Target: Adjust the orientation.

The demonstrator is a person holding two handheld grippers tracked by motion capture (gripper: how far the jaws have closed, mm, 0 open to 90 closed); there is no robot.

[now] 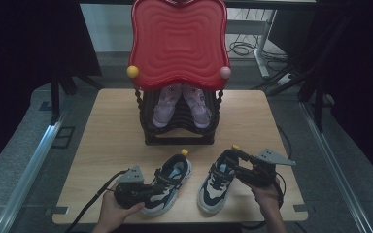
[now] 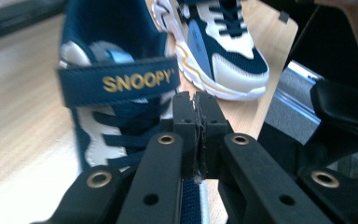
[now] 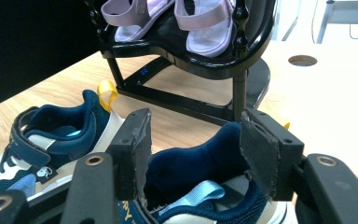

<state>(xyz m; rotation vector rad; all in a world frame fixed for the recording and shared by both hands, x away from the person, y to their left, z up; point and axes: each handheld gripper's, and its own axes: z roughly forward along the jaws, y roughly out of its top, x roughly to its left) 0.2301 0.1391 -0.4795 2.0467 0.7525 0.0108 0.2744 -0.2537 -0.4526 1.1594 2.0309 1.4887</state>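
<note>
Wooden table (image 1: pixel 116 131), grey floor (image 1: pixel 24 145), black curtains (image 1: pixel 24 43).

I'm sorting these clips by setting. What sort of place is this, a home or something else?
Probably a lab or recording studio, not a home: black curtains ring a lone wooden table, and cables lie on the floor behind. The shoe rack and sneakers look staged.

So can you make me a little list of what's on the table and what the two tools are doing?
table: wooden table
rack: black shoe rack under a red tray
on the rack: pink sandals
left sneaker: navy and white left sneaker, strap reads SNOOPY
right sneaker: right sneaker, beside it
left tool: left tool shut, over the left sneaker's laces
right tool: right tool open, around the right sneaker's heel
</note>
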